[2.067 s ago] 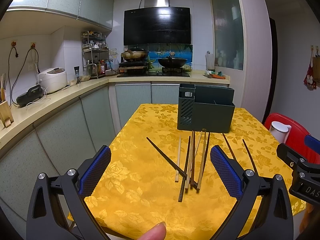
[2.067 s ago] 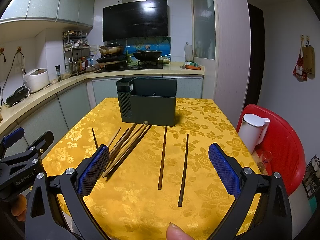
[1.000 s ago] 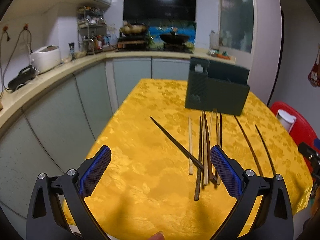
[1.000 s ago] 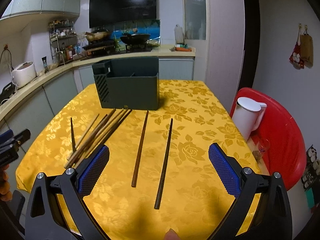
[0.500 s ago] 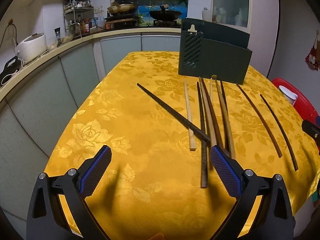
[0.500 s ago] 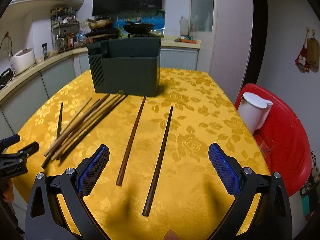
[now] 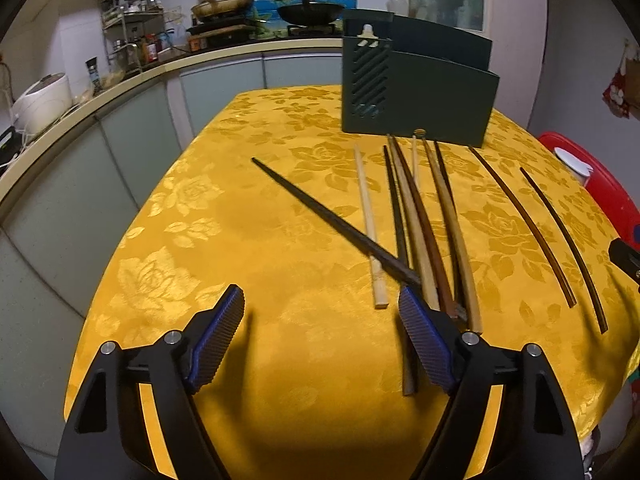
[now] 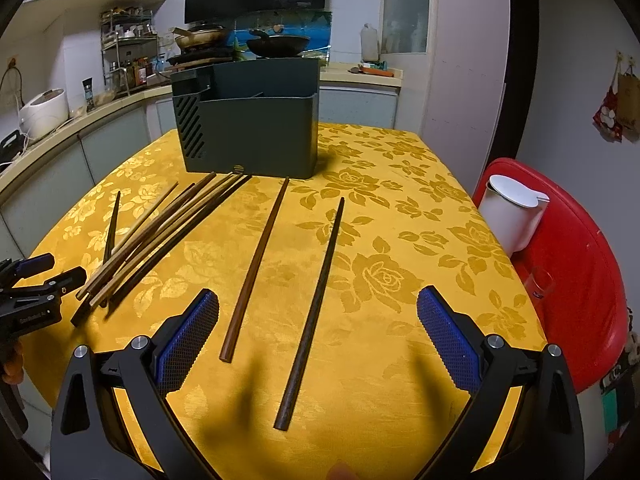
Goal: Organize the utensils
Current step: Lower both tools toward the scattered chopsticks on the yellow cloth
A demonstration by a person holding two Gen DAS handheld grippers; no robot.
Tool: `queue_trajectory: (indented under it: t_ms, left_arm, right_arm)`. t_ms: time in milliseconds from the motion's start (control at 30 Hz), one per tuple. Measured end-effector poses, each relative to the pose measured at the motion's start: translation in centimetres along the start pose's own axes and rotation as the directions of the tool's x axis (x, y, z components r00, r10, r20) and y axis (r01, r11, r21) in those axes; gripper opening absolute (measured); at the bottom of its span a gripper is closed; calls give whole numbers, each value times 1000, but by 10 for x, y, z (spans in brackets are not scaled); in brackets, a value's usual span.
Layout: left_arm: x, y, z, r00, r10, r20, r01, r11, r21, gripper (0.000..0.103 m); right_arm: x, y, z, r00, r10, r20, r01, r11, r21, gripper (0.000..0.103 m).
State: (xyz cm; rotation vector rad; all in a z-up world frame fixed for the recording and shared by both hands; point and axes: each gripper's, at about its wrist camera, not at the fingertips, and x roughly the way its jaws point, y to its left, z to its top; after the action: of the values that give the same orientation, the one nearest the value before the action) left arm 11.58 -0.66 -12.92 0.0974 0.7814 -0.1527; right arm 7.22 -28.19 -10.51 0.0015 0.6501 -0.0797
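Chopsticks, slim wooden sticks in dark and pale tones [image 7: 416,216], lie fanned on a yellow rose-patterned tablecloth [image 7: 240,240] before a dark green slotted plastic holder [image 8: 248,128]; kitchen counters run behind. Left gripper [image 7: 320,340], jaws just narrowing, holds nothing; right gripper [image 8: 318,340] gapes wide over two separate sticks.

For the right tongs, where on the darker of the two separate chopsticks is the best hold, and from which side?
Probably the thick near end of the darker chopstick, from above. It lies flat on the tablecloth, pointing away, apart from the brown chopstick, so the open right tongs could straddle it crosswise.
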Motion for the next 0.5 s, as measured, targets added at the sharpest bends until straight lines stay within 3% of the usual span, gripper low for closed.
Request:
queue_trajectory:
  t_ms: [200,500]
  left_arm:
    - [14,-5,3,999,6,-39,-5,999,32,63]
    - [17,-1,1,999,-6,-45,7,1000,18,59]
  right_arm:
    - [3,-1,-2,1000,-7,-8,7,1000,-5,97]
    - [8,-5,-11,999,7,-45,-7,1000,0,97]
